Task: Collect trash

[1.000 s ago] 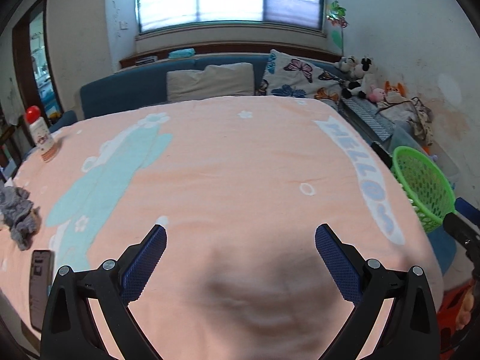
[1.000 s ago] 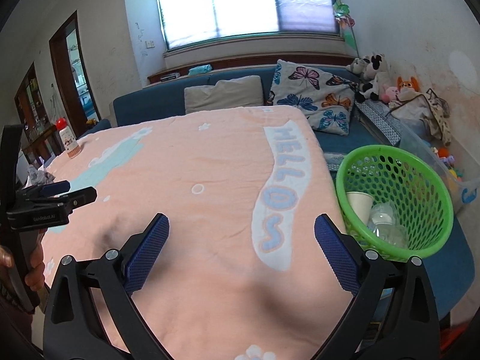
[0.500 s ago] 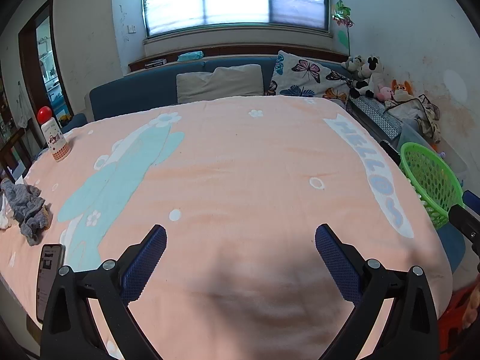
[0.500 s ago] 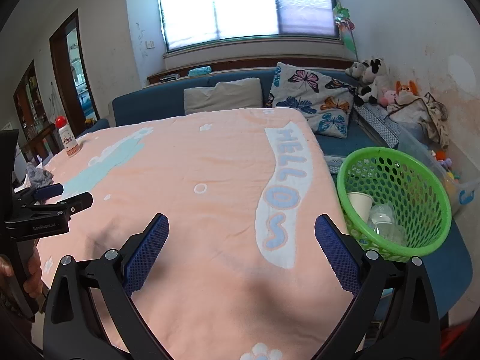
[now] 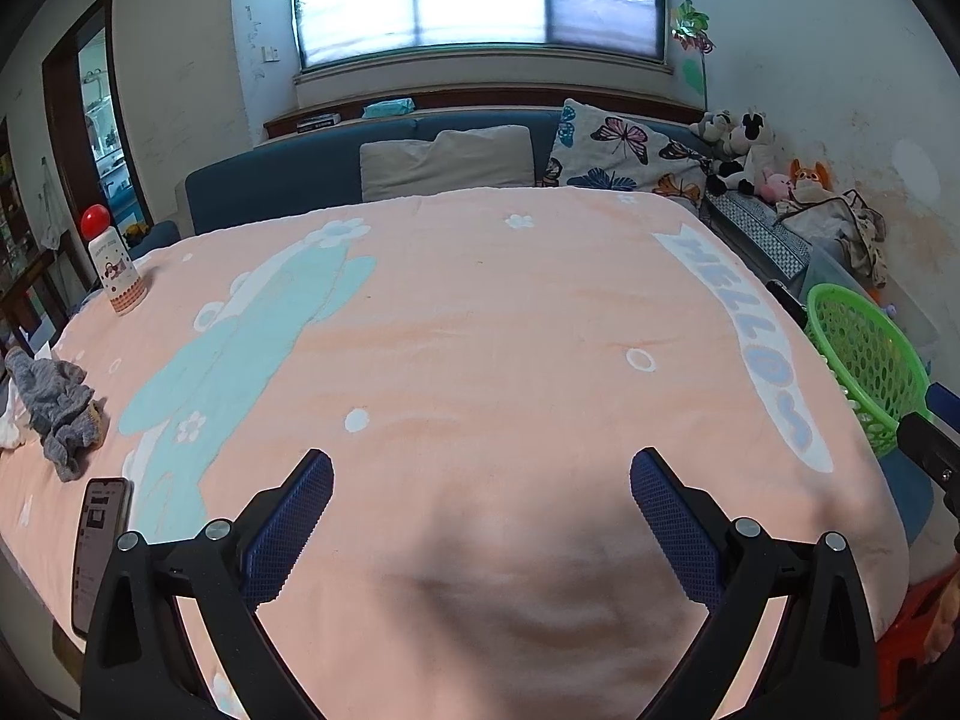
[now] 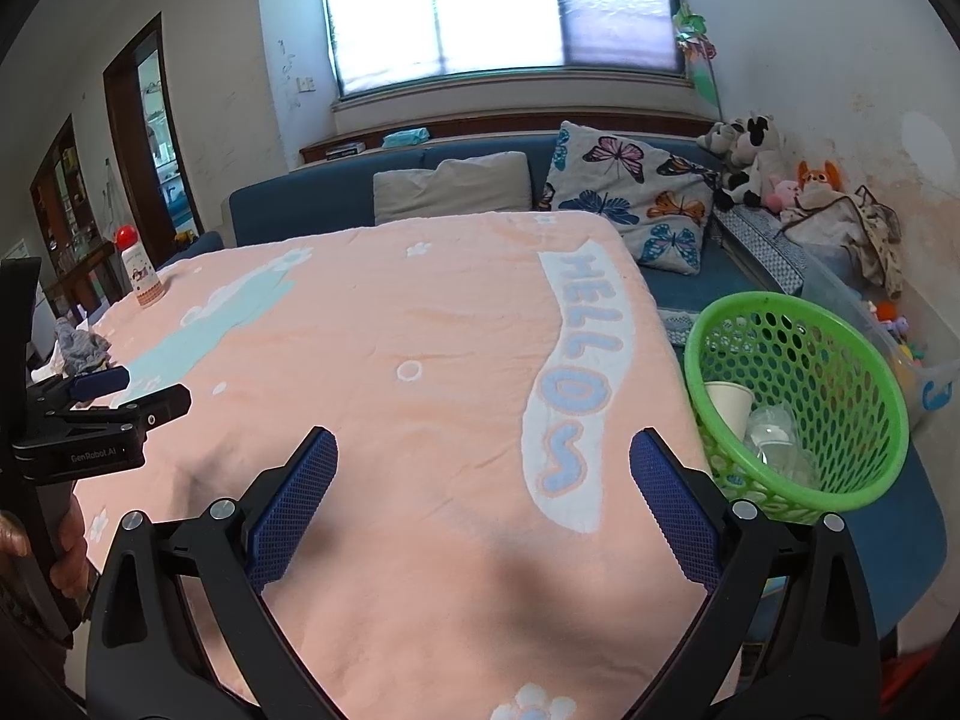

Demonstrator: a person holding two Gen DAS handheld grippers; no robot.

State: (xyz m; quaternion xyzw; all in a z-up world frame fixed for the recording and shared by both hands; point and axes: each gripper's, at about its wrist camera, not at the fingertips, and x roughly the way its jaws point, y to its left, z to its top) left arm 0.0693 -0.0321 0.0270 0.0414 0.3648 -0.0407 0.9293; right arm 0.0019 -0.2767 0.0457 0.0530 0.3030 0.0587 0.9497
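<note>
Both grippers, left (image 5: pixel 480 480) and right (image 6: pixel 483 459), hover with jaws wide apart, holding nothing, over the peach blanket (image 6: pixel 384 324). Beyond its right edge stands the green basket (image 6: pixel 864 354) with a paper cup (image 6: pixel 729 402) and clear plastic, hard to make out.

**Item counts, around the peach blanket**

One peach blanket (image 5: pixel 480 330). On it: one red-capped bottle (image 5: pixel 114 264), one grey cloth (image 5: pixel 57 402), one phone (image 5: pixel 99 546). Right of it: one green basket (image 6: pixel 804 396) holding one paper cup (image 6: pixel 729 405); clear plastic pieces, number unclear. Behind it: two cushions, one plain (image 5: pixel 447 162), one butterfly-print (image 5: pixel 624 150).
</note>
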